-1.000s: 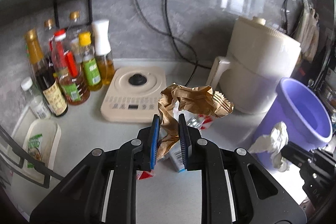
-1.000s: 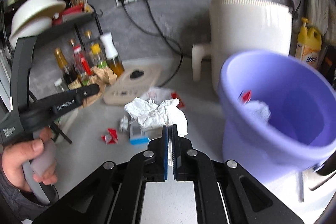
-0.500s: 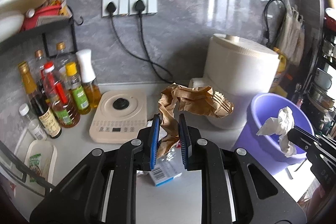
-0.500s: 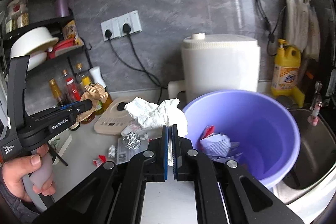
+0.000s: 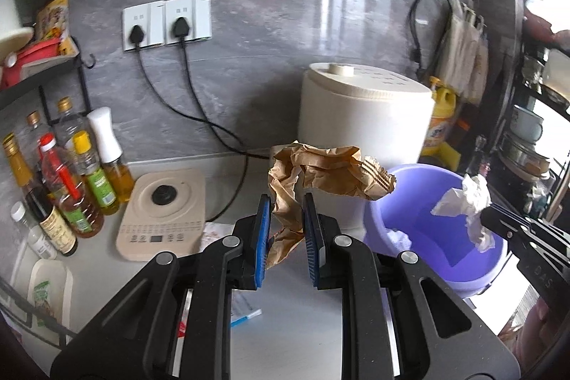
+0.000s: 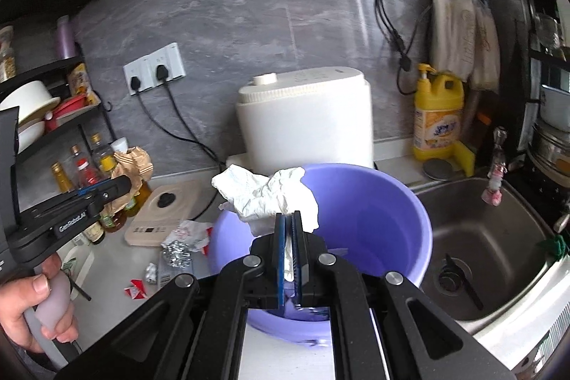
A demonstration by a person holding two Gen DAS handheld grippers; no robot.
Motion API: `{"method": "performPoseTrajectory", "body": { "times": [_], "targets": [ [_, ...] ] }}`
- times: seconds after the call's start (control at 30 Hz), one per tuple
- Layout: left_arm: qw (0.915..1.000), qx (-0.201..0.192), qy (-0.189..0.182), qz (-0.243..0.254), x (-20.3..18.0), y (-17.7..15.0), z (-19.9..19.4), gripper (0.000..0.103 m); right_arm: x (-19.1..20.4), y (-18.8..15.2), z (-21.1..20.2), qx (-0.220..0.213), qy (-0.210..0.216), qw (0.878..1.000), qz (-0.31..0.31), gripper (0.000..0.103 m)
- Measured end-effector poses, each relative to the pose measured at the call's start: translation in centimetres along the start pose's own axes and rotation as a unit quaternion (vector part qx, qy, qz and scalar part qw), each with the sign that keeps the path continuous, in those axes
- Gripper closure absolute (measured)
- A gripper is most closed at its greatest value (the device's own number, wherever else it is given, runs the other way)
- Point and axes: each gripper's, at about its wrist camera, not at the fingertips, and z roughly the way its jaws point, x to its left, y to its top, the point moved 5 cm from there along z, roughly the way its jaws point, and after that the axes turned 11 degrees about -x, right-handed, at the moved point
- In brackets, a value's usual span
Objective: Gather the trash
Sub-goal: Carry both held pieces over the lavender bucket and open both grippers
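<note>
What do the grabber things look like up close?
Both are black, with two arms joined by round silver bolts. The left gripper and right gripper have flat blue ribbed pads. The left one has small white lettering on its side.

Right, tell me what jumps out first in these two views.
The purple bucket beside the sink, with the right gripper holding a crumpled white tissue over its rim. Left of it, the left gripper holds crumpled brown paper above the counter.
</note>
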Motion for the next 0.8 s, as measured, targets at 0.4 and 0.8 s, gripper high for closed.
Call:
{"method": "performPoseTrajectory", "body": {
  "times": [0.4,0.8],
  "targets": [
    [0.9985,0.016,-0.043,0.03,-4.8,-0.4,2.1,0.084,-2.5,-0.6,-1.6,-0.006,-0.015,0.999,0.035,0.047],
    [0.9947,0.029,-0.086,0.05,-9.5,-1.0,3.7,0.084,-5.5,-1.2,-3.6,-0.007,-0.045,0.997,0.059,0.044]
  ]
}}
